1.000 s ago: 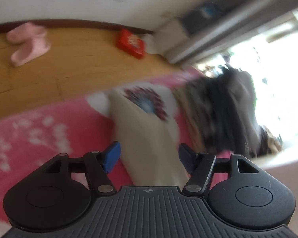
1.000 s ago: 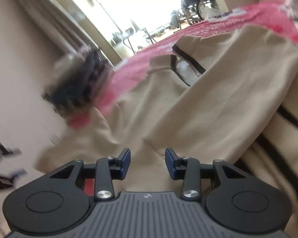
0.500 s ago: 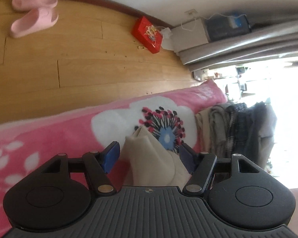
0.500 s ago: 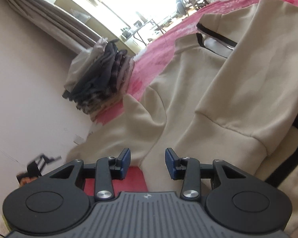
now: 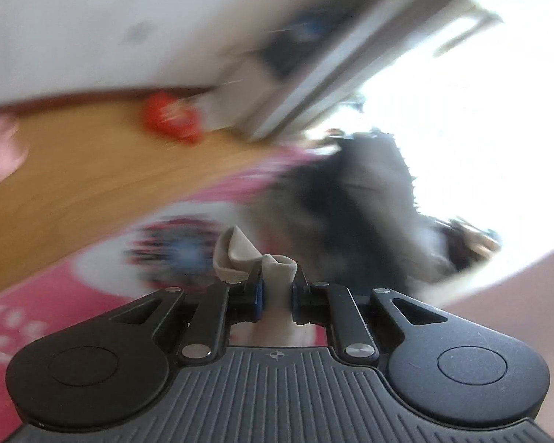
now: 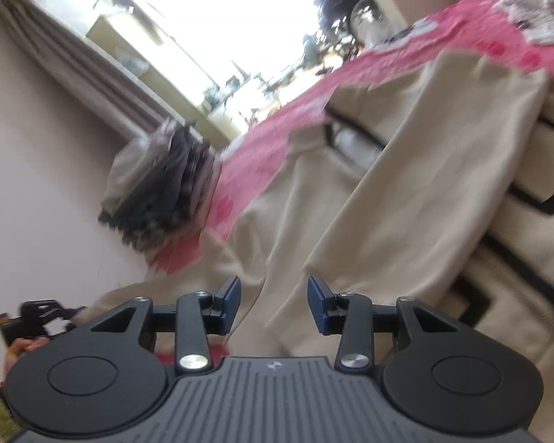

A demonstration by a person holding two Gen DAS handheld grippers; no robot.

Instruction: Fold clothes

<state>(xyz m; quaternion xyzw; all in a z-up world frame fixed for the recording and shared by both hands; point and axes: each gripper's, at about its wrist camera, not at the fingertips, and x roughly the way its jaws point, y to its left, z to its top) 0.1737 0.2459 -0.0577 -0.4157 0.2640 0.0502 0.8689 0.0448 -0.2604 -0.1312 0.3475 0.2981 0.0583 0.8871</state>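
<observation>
A beige garment with black trim [image 6: 406, 192] lies spread over a pink flowered blanket [image 6: 277, 129]. In the left wrist view, the jaws of my left gripper [image 5: 275, 295] are closing and its blue pads pinch a bunched corner of the beige garment [image 5: 240, 254], which sticks up past the fingertips. The picture there is heavily blurred. My right gripper [image 6: 273, 299] hovers just over the garment's near folds with its fingers apart, and nothing is pressed between them.
A stack of folded dark clothes [image 6: 158, 184] sits at the blanket's far edge, also seen as a blurred stack [image 5: 351, 203]. Beyond the pink blanket [image 5: 55, 295] are a wooden floor [image 5: 92, 162] and a red box [image 5: 170, 118]. A grey cloth heap [image 6: 535, 11] lies far right.
My left gripper went from wide open around the beige corner to clamped on it, and has lifted and rolled. The right gripper stayed open and rose slightly.
</observation>
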